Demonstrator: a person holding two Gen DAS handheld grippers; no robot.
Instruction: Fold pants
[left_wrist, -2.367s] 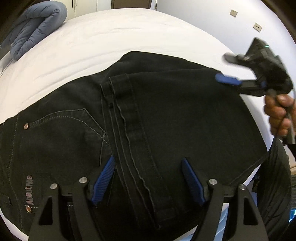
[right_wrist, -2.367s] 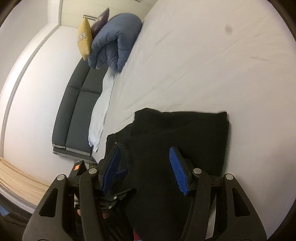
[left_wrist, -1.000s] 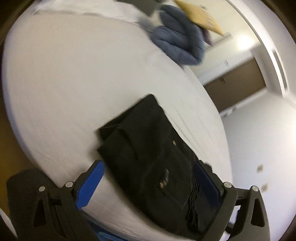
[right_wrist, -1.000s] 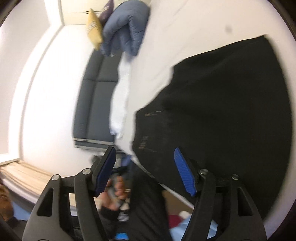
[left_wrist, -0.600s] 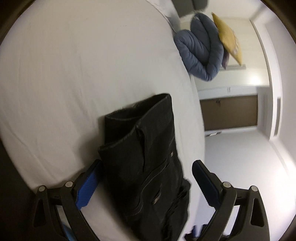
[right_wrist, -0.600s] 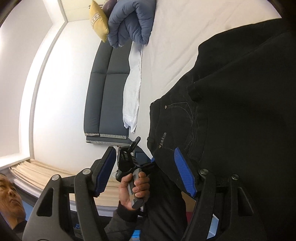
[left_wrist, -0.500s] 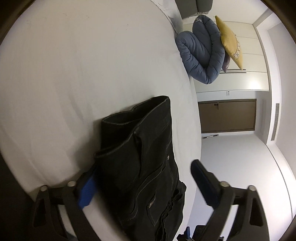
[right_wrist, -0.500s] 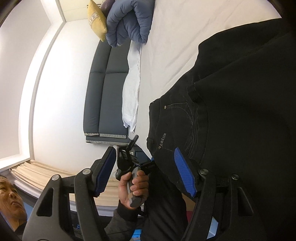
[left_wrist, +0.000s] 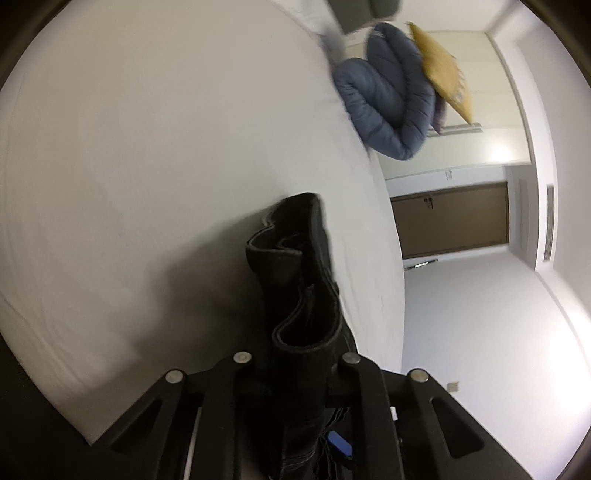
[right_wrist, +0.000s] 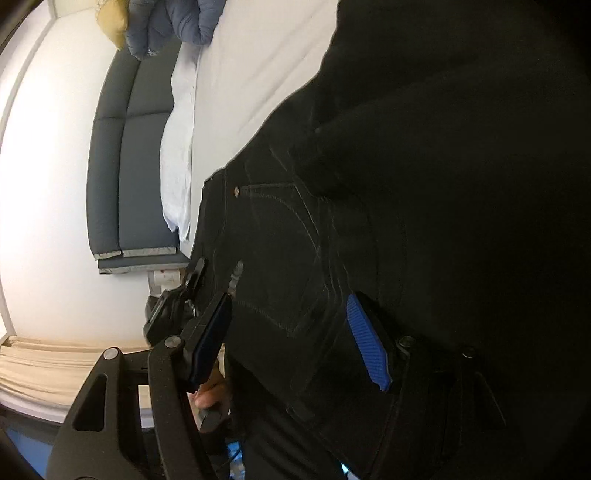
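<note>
Left wrist: left tool seemingly clenched on one pants; right tool released.

A white bed bears black pants and a blue duvet.

Black pants, white bed

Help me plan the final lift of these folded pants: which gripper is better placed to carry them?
The left gripper. It is shut on the edge of the folded black jeans, with the layers bunched between its fingers. The right gripper is open over the jeans and grips nothing.
</note>
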